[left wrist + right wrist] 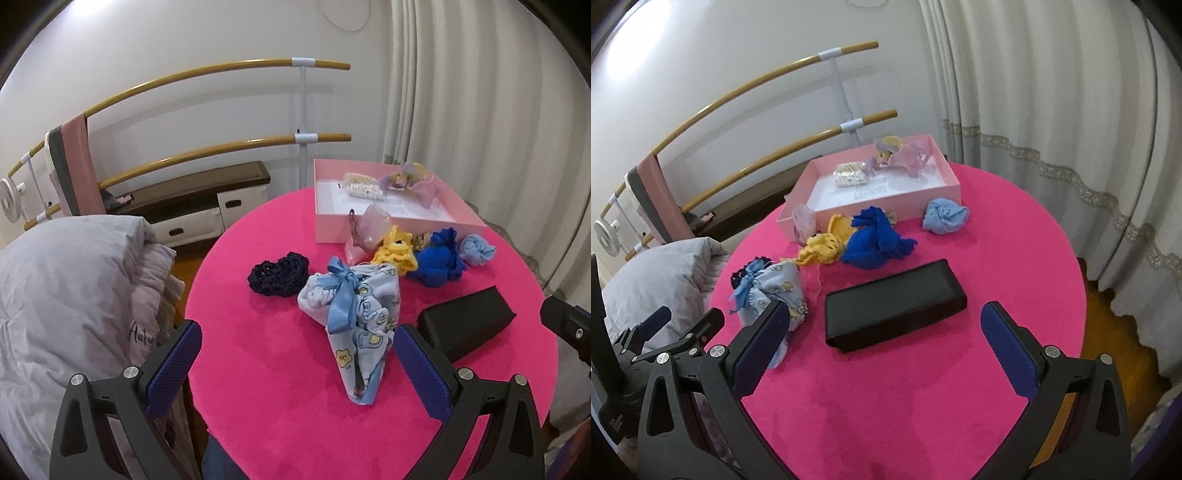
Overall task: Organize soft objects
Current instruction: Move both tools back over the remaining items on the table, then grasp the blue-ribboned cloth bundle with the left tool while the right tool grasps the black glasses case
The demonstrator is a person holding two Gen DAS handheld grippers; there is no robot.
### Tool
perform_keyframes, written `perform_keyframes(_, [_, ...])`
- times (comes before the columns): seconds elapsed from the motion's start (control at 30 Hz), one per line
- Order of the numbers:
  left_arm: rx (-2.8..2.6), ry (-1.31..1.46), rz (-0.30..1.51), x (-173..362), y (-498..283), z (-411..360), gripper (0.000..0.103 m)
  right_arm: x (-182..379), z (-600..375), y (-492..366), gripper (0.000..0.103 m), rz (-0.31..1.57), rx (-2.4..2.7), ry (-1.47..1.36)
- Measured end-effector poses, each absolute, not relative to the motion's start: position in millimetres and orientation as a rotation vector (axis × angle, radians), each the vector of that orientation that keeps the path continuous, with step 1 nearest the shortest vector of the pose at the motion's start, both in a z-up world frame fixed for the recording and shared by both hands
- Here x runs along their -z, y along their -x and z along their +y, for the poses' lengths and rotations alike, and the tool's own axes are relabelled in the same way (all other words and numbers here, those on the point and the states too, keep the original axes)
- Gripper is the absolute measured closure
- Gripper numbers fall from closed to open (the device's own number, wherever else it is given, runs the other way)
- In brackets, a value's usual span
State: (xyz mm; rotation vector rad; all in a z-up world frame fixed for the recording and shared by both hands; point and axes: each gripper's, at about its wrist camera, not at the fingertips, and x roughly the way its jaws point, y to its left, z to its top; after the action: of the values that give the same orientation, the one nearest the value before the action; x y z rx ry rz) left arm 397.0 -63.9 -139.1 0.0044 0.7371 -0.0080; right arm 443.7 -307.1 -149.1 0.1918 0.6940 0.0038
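From my remote seat I see a round worktop (923, 406) covered in fuzzy hot-pink fabric, with soft things clustered toward its far half. My left hand-held gripper (295, 354) is spread wide and holds nothing; between its blue ribbed pads lies the tail of a pale-blue printed cloth bundle (354, 314) tied with a satin ribbon bow. My right hand-held gripper (882, 347) is likewise released and empty, a smooth black rectangular case (894, 306) lying flat just beyond its fingertips.

Beside the bundle sits a navy crocheted piece (277, 275). Farther back, a yellow knitted item (827, 243) touches a crumpled royal-blue knit (875, 240), and a balled light-blue cloth (943, 216) rests apart to the right. All lie just before a shallow pink cardboard box (905, 205), which holds a cream beaded item (851, 175) and a lilac frilly piece (897, 155).

White pleated curtains (1052, 110) with a lace band hang to the right. Wooden ballet barres (221, 74) on white posts cross the pale wall, and grey folded bedding (66, 295) is heaped at the worktop's left edge. The near half of the pink surface is bare.
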Motion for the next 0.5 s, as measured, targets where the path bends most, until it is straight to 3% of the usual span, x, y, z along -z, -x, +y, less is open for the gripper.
perform_keyframes(0.5, [0.041, 0.022, 0.79, 181, -447, -76, 0.0, 174, -307, -472, 0.0, 0.777, 0.038, -0.229])
